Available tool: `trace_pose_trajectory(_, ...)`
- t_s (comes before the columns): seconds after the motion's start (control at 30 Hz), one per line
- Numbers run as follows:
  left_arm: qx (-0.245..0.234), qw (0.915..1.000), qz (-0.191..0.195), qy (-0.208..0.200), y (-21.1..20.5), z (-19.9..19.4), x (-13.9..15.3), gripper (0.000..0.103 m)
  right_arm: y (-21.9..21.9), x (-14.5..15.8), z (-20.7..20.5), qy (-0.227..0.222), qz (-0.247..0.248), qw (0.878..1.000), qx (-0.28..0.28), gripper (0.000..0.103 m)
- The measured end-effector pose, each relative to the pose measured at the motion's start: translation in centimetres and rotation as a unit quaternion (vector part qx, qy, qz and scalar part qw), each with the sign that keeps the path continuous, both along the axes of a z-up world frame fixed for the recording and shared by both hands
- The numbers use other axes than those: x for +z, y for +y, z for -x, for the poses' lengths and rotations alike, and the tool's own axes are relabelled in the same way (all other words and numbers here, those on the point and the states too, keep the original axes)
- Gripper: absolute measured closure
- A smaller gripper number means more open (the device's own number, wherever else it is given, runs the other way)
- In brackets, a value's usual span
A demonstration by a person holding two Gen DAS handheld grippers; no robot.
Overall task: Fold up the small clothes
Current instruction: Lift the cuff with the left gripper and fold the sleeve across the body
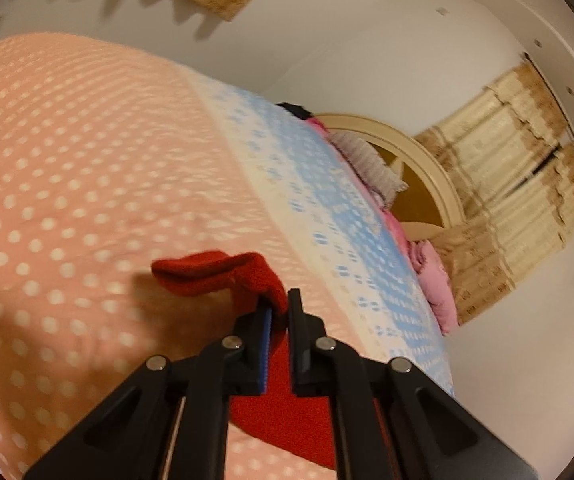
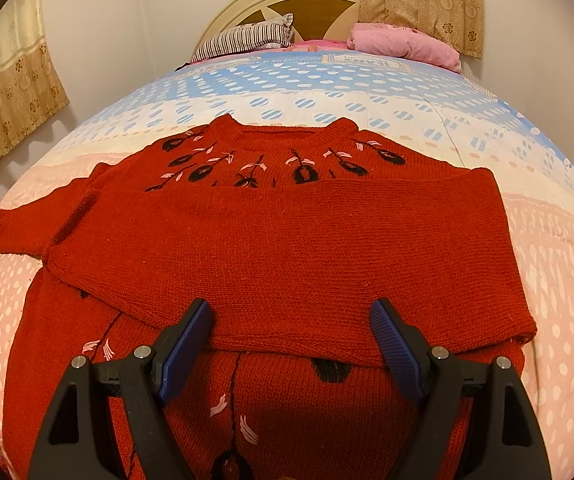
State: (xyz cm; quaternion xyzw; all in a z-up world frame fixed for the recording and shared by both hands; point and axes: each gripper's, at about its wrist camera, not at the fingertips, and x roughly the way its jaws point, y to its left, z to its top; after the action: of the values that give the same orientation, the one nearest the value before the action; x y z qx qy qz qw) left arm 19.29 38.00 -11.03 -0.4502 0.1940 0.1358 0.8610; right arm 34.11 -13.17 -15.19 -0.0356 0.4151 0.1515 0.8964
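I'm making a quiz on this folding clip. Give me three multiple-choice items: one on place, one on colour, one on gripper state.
1. Where does the sweater lie?
A. on a bed
B. on a chair
C. on the floor

2. What colour is the sweater?
A. blue
B. red
C. green

3. How are the right gripper fingers?
A. shut on cloth
B. spread open, holding nothing
C. out of view

Answers:
1 A, the dotted bedspread lies under it, pillows beyond.
2 B, red knit with dark flowers.
3 B, the fingers stand apart above the folded sleeve, while the left gripper pinches red cloth.
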Motion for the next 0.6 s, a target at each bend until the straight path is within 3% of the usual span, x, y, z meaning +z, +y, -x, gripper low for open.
trace_pose_trajectory(0.3,-0.061,0.9970,-0.037,-0.030,-4.6,-2.6,4.4,0.097,-0.2,0.1,0.0,-0.001,-0.013,1.000,-0.003,0.020)
trace_pose_trajectory(0.6,-0.120,0.9903,-0.048,-0.051,-9.6,-4.5,7.7,0.097,-0.9,0.2,0.0,0.000,-0.041,0.999,-0.008,0.020)
